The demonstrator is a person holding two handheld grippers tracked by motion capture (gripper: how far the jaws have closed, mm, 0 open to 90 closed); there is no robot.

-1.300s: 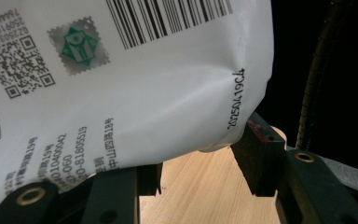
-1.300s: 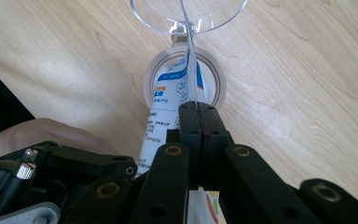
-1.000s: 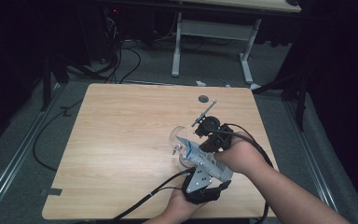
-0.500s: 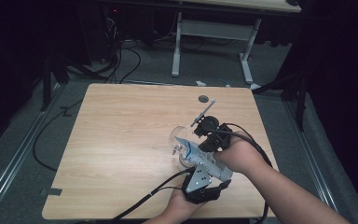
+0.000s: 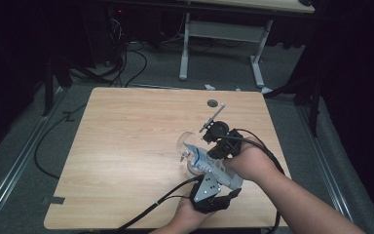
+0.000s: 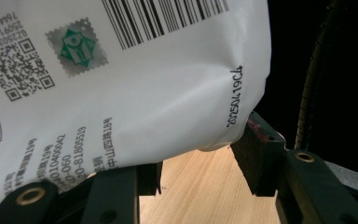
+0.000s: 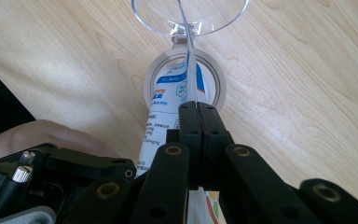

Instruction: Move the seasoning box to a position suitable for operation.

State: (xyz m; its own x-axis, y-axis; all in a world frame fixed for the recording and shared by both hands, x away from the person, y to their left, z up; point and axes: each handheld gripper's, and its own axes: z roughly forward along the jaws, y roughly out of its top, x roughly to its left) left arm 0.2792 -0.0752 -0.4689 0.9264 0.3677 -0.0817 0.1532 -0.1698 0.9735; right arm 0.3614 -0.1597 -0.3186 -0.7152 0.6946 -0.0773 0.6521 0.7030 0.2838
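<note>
High view: a pale wood-grain table (image 5: 126, 146) stands on grey carpet in a dark room, with black cables on the floor at 10 o'clock and the white legs of another desk at 12 o'clock. A small dark round mark (image 5: 213, 103) lies on the tabletop toward 1 o'clock. At about 5 o'clock of the table both hands meet over a white pouch (image 5: 205, 161), which leans over a clear glass cup (image 5: 187, 144).

Left gripper view: the left tool (image 6: 196, 163) has its jaws partly apart and pressed against the pouch's lower edge on both sides. The pouch's back carries a barcode, a QR code, a green diamond seal, small Chinese print and a stamped code reading roughly "20250419".

Right gripper view: the right tool (image 7: 198, 116) is clamped tight on the pouch's thin edge, above the cup's round base. Blue label panels show on the pouch; their text is too small to read.
</note>
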